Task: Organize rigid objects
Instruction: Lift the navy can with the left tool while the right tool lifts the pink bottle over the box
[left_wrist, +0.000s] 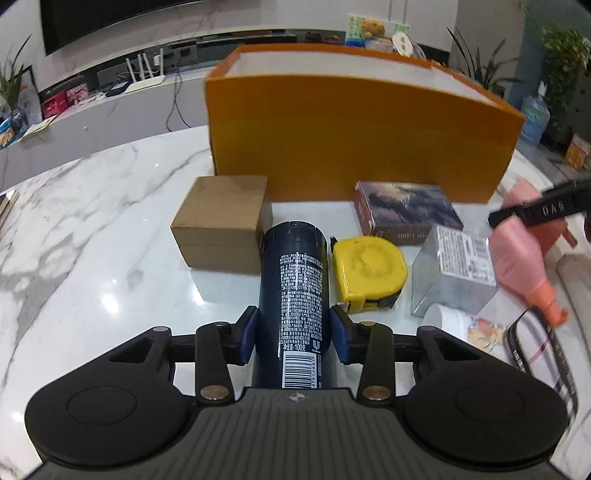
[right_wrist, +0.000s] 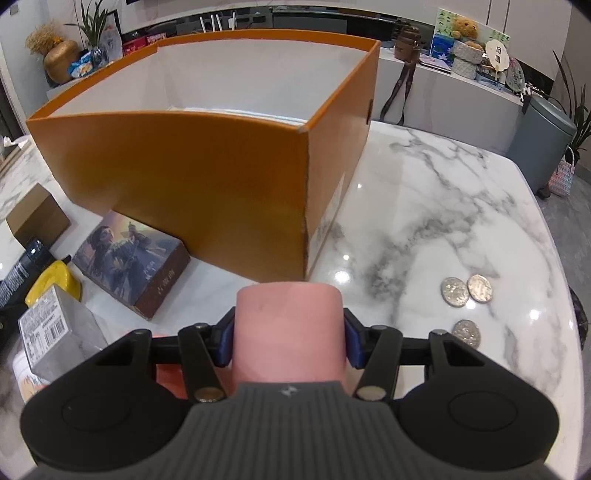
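Surface: white marble table (right_wrist: 443, 206) with grey veins, a TV wall and a low shelf of clutter behind it; items lie in a loose row along the near wall of a big open box.
Far left item: brown cardboard box (left_wrist: 221, 229), lid on, just in front of the big box's left end; nothing is gripping it.
Left hand: left gripper (left_wrist: 295, 334) is clamped on the dark blue bottle (left_wrist: 293, 280), blue pads pressing both sides near its barcoded end.
Blue bottle's axis: long axis runs straight out along the fingers toward the big box, free end pointing at the box's near wall, just right of the brown box.
Middle items: yellow tape measure (left_wrist: 369, 267) just beside the bottle, then a picture-printed box (left_wrist: 406, 214) behind it and a clear plastic box (left_wrist: 458, 266), with a white jar (left_wrist: 448, 321) in front.
Right hand: right gripper (right_wrist: 290, 341) is closed on the pink bottle (right_wrist: 290, 325), pads on both flanks, flat base pointing forward, orange pump end trailing back in the left view.
Key relation: the orange box (right_wrist: 177, 177) lies directly ahead of both held bottles, its rim above them; I judge each must go up and over that near wall, and the right hand, by the box's right corner, looks nearer.
Inside the orange box: white walls, something pale and flat on the floor; otherwise hidden from here.
Far right: three coins (right_wrist: 467, 295) on bare marble, well apart from the box.
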